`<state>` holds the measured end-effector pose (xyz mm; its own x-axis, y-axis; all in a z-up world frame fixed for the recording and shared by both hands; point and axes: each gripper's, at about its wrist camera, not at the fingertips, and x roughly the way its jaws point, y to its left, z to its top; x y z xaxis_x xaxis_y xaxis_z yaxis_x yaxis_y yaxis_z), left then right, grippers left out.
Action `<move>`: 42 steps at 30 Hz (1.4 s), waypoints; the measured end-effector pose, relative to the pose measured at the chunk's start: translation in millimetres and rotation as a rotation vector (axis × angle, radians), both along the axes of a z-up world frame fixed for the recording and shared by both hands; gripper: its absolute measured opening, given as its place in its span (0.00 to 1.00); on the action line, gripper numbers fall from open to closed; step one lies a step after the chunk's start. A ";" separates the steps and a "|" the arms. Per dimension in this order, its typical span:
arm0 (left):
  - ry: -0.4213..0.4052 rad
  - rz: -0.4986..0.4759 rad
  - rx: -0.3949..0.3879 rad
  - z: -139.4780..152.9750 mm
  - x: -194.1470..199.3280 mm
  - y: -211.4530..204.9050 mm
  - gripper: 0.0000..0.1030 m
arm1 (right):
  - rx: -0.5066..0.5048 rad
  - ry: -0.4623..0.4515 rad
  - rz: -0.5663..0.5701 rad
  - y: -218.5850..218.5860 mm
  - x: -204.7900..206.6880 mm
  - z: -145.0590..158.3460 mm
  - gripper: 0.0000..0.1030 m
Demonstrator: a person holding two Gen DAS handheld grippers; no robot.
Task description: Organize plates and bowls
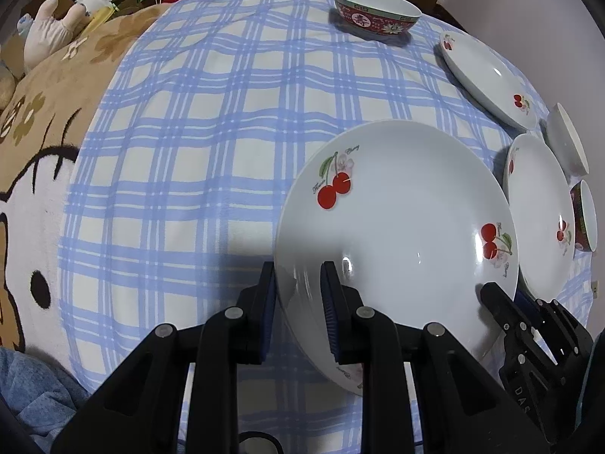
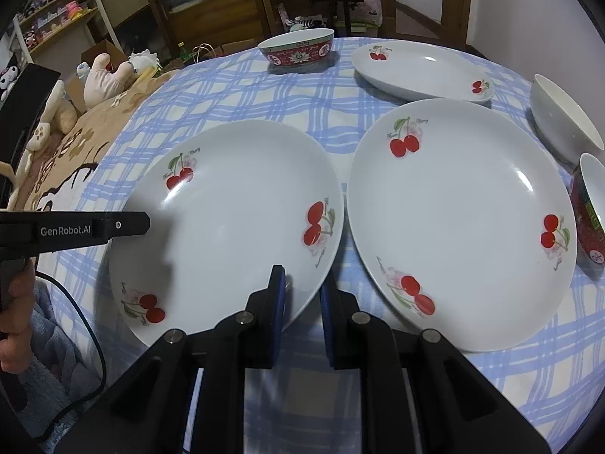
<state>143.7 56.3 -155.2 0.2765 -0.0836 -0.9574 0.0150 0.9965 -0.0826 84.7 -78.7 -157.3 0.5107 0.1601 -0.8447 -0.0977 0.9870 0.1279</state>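
Observation:
A white cherry-print plate (image 1: 397, 219) (image 2: 234, 227) lies between both grippers on the blue checked tablecloth (image 1: 181, 143). My left gripper (image 1: 298, 276) is shut on the plate's left rim, one pad above and one below. It shows in the right wrist view as a black finger (image 2: 128, 225) over that rim. My right gripper (image 2: 302, 283) is shut on the plate's near right rim and appears in the left wrist view at the plate's right edge (image 1: 491, 295). The plate seems tilted, slightly off the cloth.
A second cherry plate (image 2: 461, 223) lies just right of the held one, a third (image 2: 419, 70) behind it. A red patterned bowl (image 2: 298, 51) stands at the back. A white bowl (image 2: 563, 125) and another red bowl (image 2: 590, 215) are at the right. Plush toys (image 2: 106, 79) and a blanket (image 1: 38, 143) lie left.

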 end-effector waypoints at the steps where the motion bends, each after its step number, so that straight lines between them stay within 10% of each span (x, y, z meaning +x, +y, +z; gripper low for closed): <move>1: 0.000 -0.002 0.002 0.0 -0.1 -0.2 0.22 | -0.003 0.001 0.000 0.1 0.1 -0.7 0.18; 27: -0.145 -0.089 0.089 34.4 -7.5 -14.9 0.25 | -0.057 -0.120 -0.093 -33.6 -23.7 58.1 0.20; 42: -0.297 -0.198 0.068 80.3 3.8 -63.8 0.80 | -0.085 -0.187 -0.245 -106.1 -22.7 92.0 0.92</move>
<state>147.6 -7.6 -74.9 0.5285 -0.1025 -0.8427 0.2219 0.9749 0.0206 62.0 -184.8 -65.4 0.6731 -0.0544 -0.7376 0.1303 0.9904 0.0459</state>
